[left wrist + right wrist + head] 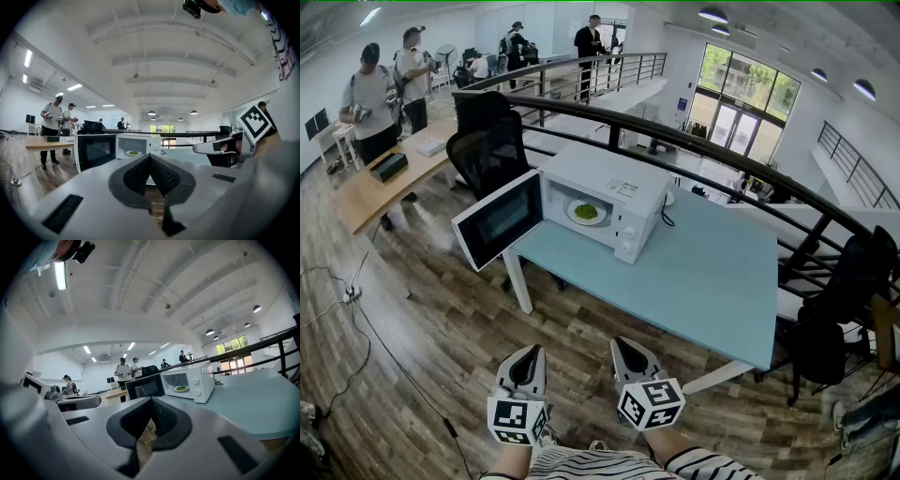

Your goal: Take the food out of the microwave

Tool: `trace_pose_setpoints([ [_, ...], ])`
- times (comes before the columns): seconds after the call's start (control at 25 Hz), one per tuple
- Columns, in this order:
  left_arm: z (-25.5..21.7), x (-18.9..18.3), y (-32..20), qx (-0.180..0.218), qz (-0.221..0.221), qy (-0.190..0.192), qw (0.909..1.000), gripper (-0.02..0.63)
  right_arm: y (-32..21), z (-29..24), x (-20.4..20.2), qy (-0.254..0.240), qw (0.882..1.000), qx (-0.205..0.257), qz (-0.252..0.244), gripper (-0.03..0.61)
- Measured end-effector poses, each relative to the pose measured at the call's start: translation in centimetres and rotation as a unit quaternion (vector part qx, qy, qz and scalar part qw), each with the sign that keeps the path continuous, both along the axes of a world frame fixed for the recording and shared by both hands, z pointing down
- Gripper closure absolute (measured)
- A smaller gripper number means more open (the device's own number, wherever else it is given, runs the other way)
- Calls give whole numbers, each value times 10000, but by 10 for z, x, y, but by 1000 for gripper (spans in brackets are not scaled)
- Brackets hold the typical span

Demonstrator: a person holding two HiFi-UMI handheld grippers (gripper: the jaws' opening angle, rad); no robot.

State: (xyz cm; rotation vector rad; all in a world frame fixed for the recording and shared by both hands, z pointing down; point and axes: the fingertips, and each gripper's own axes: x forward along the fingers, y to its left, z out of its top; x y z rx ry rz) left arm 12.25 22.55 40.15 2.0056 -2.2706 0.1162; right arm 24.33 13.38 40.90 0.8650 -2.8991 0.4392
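Observation:
A white microwave (609, 195) stands at the far left end of a light blue table (703, 281), its door (498, 219) swung wide open to the left. Inside lies a white plate with green food (586, 212), also seen as the plate of food (134, 153) in the left gripper view and the plate of food (180, 388) in the right gripper view. Both grippers hang low near my body, well short of the table. My left gripper (526, 360) is shut and empty. Beside it my right gripper (628, 354) is shut and empty too.
A black office chair (490, 141) stands behind the microwave door. A wooden desk (380, 178) with people beside it is at the far left. A black curved railing (722, 155) runs behind the table. A cable and power strip (352, 293) lie on the wooden floor at left.

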Motion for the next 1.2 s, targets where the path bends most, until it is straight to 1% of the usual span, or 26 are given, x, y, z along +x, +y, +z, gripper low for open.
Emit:
trace_pose_setpoints([
  [0.16,1,-18,0,25,79,34,10000,591,2,0,-19,53,10000,60,54,552],
  [0.24,1,-26,-1,43,186,74,9998,591,4,-1,-30,61,9999,112,46,552],
  [0.4,4,-38,-6,3,645,184,9977,588,5,0,-53,-94,9999,29,112,548],
  [0.44,7,-41,-7,-28,765,238,9968,564,5,1,-58,-108,9998,23,152,546],
  [0.48,10,-46,-8,-72,864,302,9958,460,6,3,-64,-117,9998,11,177,534],
  [0.52,14,-51,-9,-119,943,356,9948,359,7,5,-70,-124,9997,-20,191,458],
  [0.56,16,-57,-9,-154,1012,381,9940,353,8,8,-76,-127,9997,-61,207,352],
  [0.72,19,-82,-4,-194,1204,326,9920,342,10,12,-93,-117,9991,-75,400,343],
  [0.88,24,-106,-4,-219,1253,362,9912,337,9,12,-106,-76,9983,-62,569,339],
  [1.04,30,-119,-14,-253,1364,424,9894,337,-4,17,-117,38,9976,-97,691,339],
  [1.2,38,-135,-35,-297,1360,522,9889,337,-27,22,-132,68,9973,-144,719,339],
])
